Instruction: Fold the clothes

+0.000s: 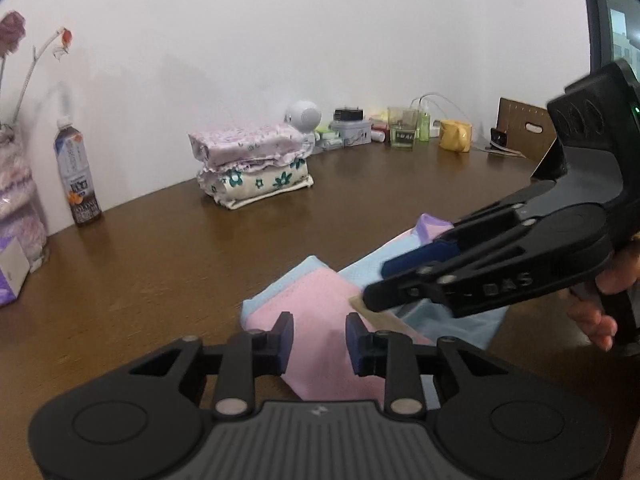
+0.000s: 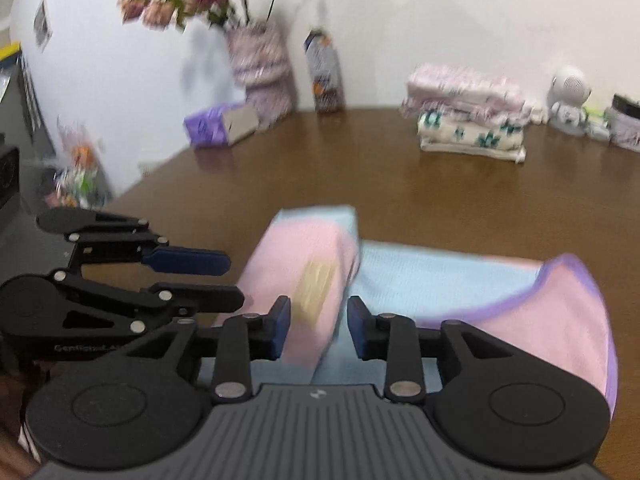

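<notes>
The left gripper (image 1: 319, 338) hovers with its jaws parted, nothing clamped between them; the pink and blue garment (image 1: 320, 300) lies on the brown table (image 1: 160, 248) just beyond and beneath the fingertips. The right gripper (image 2: 319, 330) is likewise released, its pads apart above the same garment, whose folded pink panel shows through the gap while a purple-edged flap spreads to the right. A stack of folded clothes (image 1: 252, 166) sits well apart, near the wall.

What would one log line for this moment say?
task: fold clothes | left gripper: open, nothing held | right gripper: open, nothing held | pink and blue garment: partly folded on table
</notes>
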Demonstrator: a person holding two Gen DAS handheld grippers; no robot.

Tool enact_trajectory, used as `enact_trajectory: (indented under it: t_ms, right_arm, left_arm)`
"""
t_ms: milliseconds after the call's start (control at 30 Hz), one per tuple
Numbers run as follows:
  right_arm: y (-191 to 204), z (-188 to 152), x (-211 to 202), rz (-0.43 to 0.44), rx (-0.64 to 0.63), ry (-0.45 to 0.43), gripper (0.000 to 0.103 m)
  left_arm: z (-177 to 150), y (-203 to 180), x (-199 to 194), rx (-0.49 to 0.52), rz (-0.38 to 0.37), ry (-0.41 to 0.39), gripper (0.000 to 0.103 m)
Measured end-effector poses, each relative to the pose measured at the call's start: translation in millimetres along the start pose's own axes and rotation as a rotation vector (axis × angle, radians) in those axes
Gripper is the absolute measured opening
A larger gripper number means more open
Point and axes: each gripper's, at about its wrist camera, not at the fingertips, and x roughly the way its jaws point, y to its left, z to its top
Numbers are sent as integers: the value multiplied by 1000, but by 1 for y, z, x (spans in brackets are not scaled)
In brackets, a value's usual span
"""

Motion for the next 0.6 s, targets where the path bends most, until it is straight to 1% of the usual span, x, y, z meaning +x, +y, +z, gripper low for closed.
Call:
enact_trajectory:
  t_ms: [33, 67, 100, 133, 200, 233, 267, 333, 400, 433, 467, 500, 533, 600]
  right_arm:
    - [-2, 4, 5, -4, 3, -7, 32]
    - [-4, 6, 13, -3, 11, 7, 28]
    - [-6, 7, 21, -2, 20, 24, 24]
    - [-9, 8, 29, -1, 28, 42, 16]
    - [-14, 8, 33, 19, 48, 51, 16]
    - [-17, 10, 32, 25, 64, 40, 18]
    - [-21, 14, 32, 28, 83, 26, 19]
    - [-27, 23, 34, 34, 118, 5, 22]
    - [-32, 29, 45, 37, 145, 23, 22]
    - [-35, 31, 52, 39, 159, 41, 22]
    - [-36, 30, 60, 49, 175, 66, 17]
    - [-38, 28, 63, 57, 185, 76, 15]
    - [-38, 27, 65, 63, 193, 82, 14]
    - [-40, 26, 63, 73, 204, 67, 16]
  left_arm:
    - [-2, 0, 5, -1, -9, 17, 20]
    - [-4, 1, 9, -2, -19, 33, 18]
    - [-4, 2, 12, -3, -27, 43, 18]
    - [-3, 3, 11, -10, -35, 35, 18]
    - [2, 10, 9, -40, -53, 10, 19]
    - [6, 14, 11, -50, -50, 2, 24]
    - [9, 17, 14, -60, -45, -2, 26]
    - [12, 23, 25, -84, -28, 8, 25]
    - [9, 27, 35, -106, -37, 28, 24]
    - [7, 27, 36, -105, -38, 30, 24]
    - [5, 27, 36, -104, -37, 27, 24]
    - [6, 28, 33, -105, -32, 15, 24]
    - [7, 29, 30, -106, -28, 3, 27]
    - [7, 30, 25, -109, -21, -9, 31]
